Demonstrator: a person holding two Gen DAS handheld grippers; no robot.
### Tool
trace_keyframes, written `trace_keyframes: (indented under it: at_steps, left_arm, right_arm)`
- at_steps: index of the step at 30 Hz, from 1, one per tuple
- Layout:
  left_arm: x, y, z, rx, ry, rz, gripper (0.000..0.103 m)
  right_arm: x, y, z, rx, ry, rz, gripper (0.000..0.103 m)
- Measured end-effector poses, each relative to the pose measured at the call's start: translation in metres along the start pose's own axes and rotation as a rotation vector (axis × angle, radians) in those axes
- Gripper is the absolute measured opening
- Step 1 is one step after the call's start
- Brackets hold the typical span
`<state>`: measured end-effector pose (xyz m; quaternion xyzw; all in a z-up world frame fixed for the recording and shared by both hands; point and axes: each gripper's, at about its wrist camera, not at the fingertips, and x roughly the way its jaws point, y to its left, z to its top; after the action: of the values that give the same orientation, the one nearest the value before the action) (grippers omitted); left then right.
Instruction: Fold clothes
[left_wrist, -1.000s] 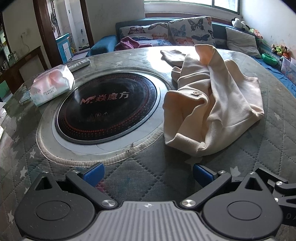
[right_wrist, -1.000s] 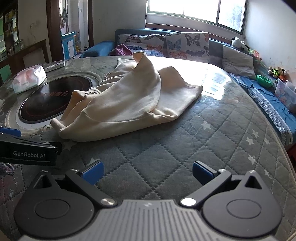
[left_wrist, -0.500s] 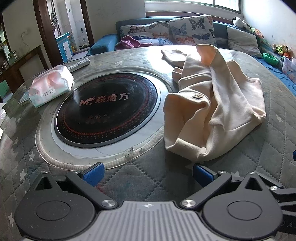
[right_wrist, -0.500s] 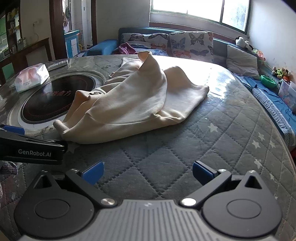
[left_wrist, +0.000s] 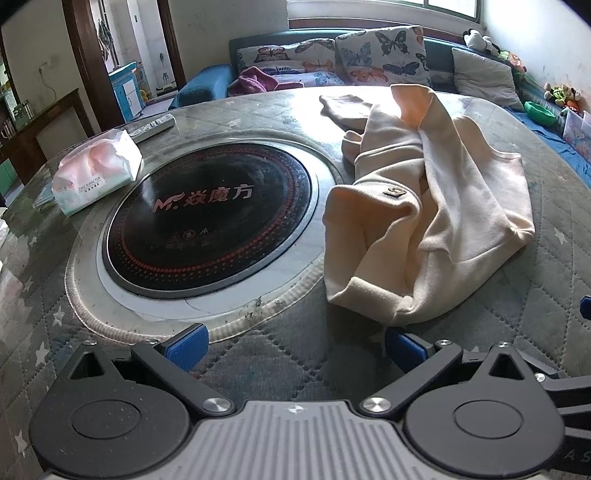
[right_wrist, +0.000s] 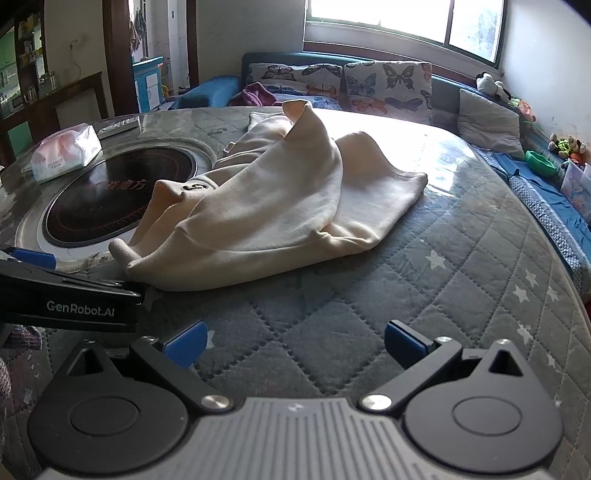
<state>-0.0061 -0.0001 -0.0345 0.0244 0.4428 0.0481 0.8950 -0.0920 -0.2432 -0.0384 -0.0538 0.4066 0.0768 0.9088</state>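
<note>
A cream sweatshirt (left_wrist: 436, 206) lies crumpled on the quilted round table, right of the black hotplate; it also shows in the right wrist view (right_wrist: 266, 206). My left gripper (left_wrist: 295, 345) is open and empty, just short of the garment's near hem, its right blue fingertip (left_wrist: 402, 349) close under the hem. My right gripper (right_wrist: 293, 341) is open and empty, a short way in front of the garment. The left gripper's body (right_wrist: 70, 295) shows at the left edge of the right wrist view.
A black round hotplate (left_wrist: 210, 218) is set in the table's middle. A tissue pack (left_wrist: 96, 170) and a remote (left_wrist: 151, 125) lie at the far left. A sofa with butterfly cushions (left_wrist: 380, 55) stands behind. The table edge (right_wrist: 554, 258) curves at the right.
Both grippers have moved slightly forward toward the sweatshirt. The garment has not moved and both grippers stay open.
</note>
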Motion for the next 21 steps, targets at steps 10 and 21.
trace_keyframes:
  at_steps: [10, 21]
  left_arm:
    - [0.0, -0.001, 0.006, 0.006, -0.007, -0.002, 0.103]
    - [-0.006, 0.001, 0.017, 0.009, -0.027, -0.017, 0.103]
  right_arm:
    - [0.002, -0.002, 0.005, -0.003, -0.005, 0.002, 0.103]
    - [-0.001, -0.006, 0.015, -0.014, -0.035, 0.018, 0.103]
